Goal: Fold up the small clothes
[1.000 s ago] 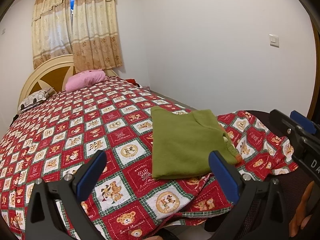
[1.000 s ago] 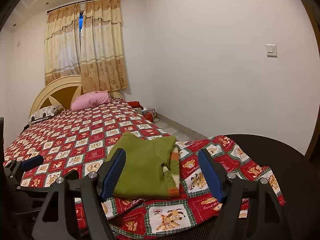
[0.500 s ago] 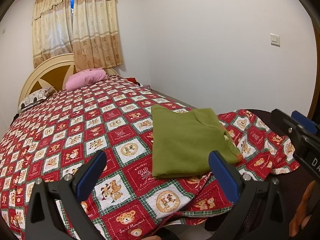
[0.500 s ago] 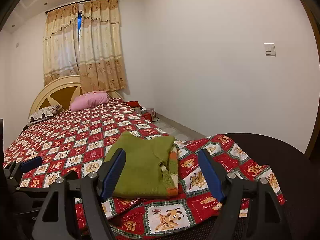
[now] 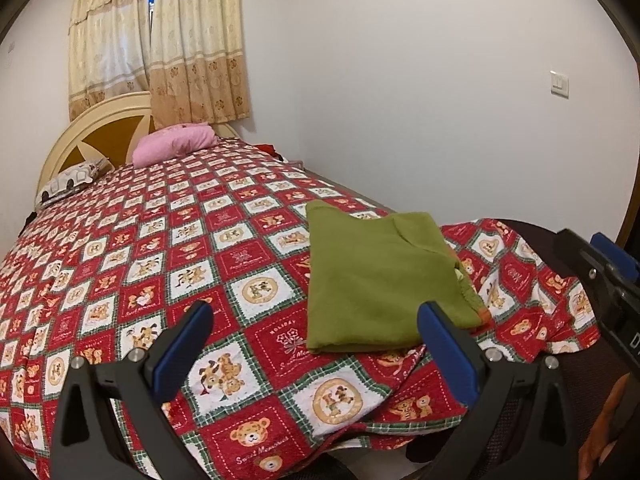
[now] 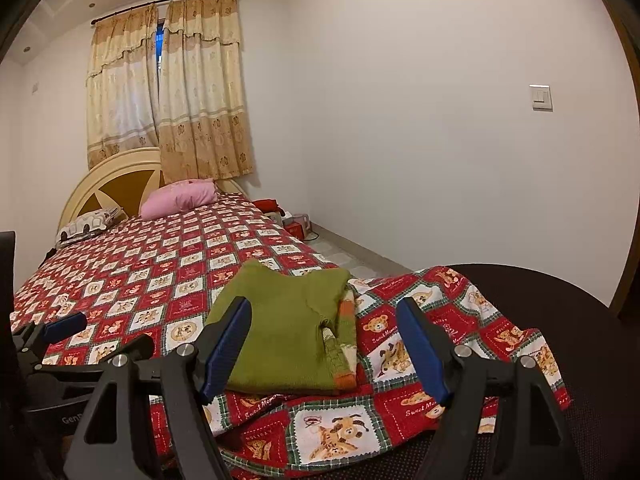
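Neatly folded green sweater (image 5: 376, 280) on bedspread (image 5: 168, 264)

Left gripper (image 6: 64, 326) mostly cut off (frame edge).

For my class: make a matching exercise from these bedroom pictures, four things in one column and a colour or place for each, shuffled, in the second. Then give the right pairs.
Things
1. sweater
2. pillow
3. light switch
4. curtains

Descriptions
A. pink, by the headboard
B. on the white wall at the right
C. green, folded on the near end of the bedspread
D. beige, hanging over the window

Pairs: 1-C, 2-A, 3-B, 4-D
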A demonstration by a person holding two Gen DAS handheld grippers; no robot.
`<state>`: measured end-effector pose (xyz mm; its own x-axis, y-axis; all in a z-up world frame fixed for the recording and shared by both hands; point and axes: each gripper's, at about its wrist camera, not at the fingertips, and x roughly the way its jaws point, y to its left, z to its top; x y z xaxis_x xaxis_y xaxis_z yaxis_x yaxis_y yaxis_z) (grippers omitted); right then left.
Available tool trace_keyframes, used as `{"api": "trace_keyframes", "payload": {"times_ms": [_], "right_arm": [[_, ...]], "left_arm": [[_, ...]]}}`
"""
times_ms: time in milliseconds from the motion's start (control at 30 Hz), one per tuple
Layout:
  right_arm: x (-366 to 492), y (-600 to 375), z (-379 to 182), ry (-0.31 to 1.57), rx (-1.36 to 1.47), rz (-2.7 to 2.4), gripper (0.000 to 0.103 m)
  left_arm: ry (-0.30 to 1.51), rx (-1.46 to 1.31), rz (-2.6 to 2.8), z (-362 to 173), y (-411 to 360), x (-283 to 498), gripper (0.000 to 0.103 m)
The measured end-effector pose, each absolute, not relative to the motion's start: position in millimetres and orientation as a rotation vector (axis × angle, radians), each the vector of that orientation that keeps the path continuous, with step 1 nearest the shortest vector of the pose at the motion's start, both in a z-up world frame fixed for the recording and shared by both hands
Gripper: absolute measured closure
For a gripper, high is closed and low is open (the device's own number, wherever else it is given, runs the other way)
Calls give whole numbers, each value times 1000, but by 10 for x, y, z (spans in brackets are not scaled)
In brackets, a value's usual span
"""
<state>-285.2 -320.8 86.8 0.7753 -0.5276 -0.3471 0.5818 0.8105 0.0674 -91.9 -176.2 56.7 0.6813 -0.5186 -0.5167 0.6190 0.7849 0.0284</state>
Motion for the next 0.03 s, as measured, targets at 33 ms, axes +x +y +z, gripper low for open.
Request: {"api": "trace_keyframes", "payload": {"times_ms": [33], "right_arm": [[-2851,-3212,866,323,175,-605,28]], "left_arm": [[509,213,-640,569,-1761,-921,0]]}}
